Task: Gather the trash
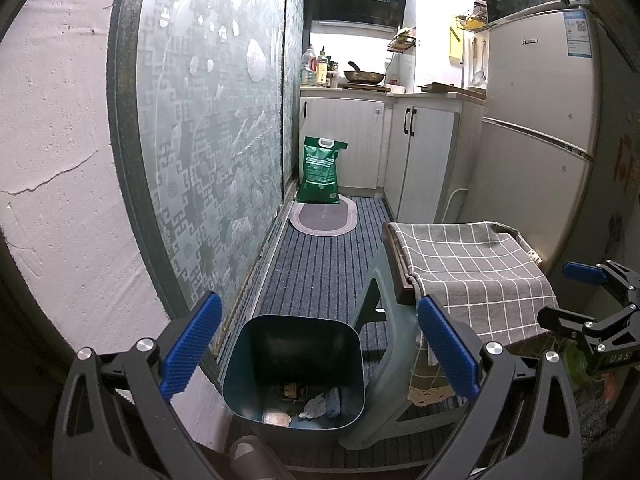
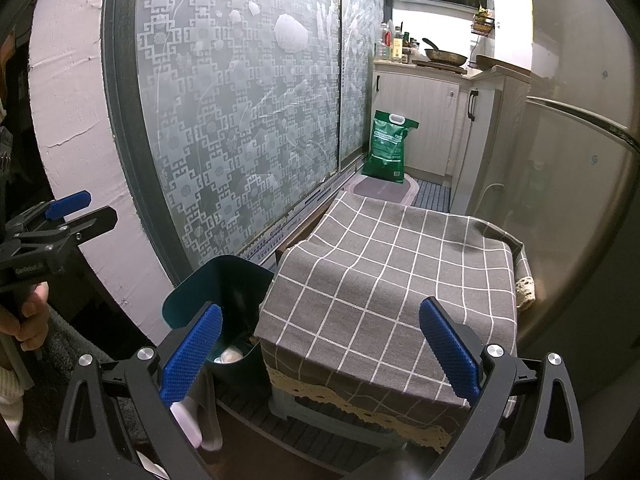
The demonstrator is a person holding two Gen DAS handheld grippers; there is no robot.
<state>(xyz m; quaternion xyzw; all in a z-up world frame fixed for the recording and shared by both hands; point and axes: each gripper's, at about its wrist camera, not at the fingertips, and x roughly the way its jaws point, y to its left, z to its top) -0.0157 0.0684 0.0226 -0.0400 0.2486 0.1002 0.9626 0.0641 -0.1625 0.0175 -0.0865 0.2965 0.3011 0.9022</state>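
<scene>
A dark teal trash bin stands on the floor beside a stool, with crumpled paper and other scraps at its bottom. My left gripper hangs open just above and in front of the bin, nothing between its blue pads. In the right wrist view the bin shows at lower left, partly hidden behind the cloth. My right gripper is open over the grey checked cloth, holding nothing. Each gripper also appears in the other's view: the right gripper, the left gripper.
The checked cloth covers a board on a grey-green plastic stool. A frosted sliding door runs along the left, a fridge on the right. A green rice bag and oval mat lie ahead by cabinets. A hand shows at left.
</scene>
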